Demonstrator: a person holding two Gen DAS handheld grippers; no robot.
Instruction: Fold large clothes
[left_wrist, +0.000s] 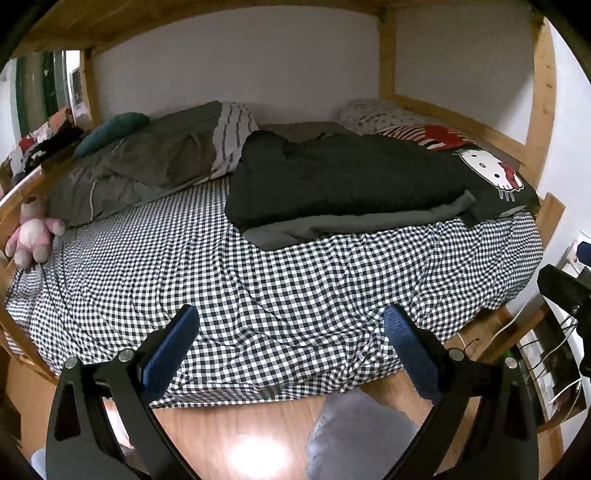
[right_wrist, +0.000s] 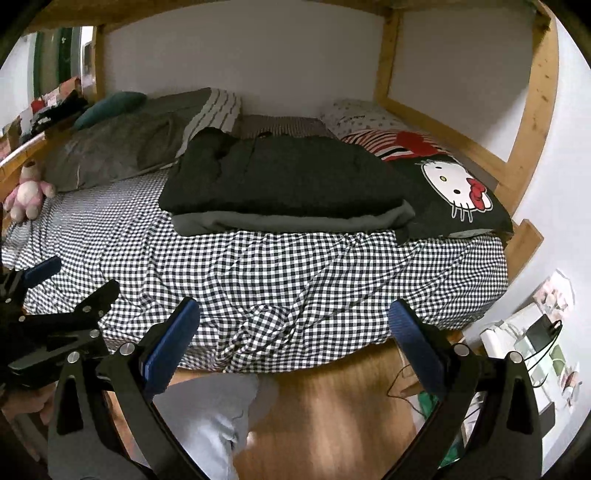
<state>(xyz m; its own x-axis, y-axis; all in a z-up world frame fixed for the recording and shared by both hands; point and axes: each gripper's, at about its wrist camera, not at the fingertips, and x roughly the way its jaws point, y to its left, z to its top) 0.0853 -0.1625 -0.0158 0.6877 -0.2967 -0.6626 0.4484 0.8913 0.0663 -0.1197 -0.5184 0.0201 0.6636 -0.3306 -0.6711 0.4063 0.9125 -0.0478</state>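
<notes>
Both sets of jaws stand wide apart w/ nothing between the blue pads: left gripper (left_wrist: 290, 325) and right gripper (right_wrist: 295, 321) hang off the near edge of the bed (left_wrist: 258, 295), over the wood floor (right_wrist: 332, 413), not touching any cloth. Landmark = the checked sheet (right_wrist: 277, 277) on the bed. On that sheet, toward its far right part, lies the dark garment (right_wrist: 280, 177), a bulky black piece w/ a grey layer (right_wrist: 288, 223) showing under its near edge; looks already doubled over into a rough slab, edges fairly square, so I'd judge the fold well along, maybe done, w/ at most a last fold or tidy-up left. Can't tell if it's one garment or two stacked. Just right of it, partly under it, a cat-face pillow (right_wrist: 458, 192). At the sheet's far left, grey pillows (left_wrist: 140, 166) and a teal cushion (left_wrist: 110, 131); a pink plush toy (left_wrist: 33, 232) at the left edge. No baskets or boxes for clothes in view; a cluttered shelf (right_wrist: 528, 350) sits right of the bed, contents too small to tell.
</notes>
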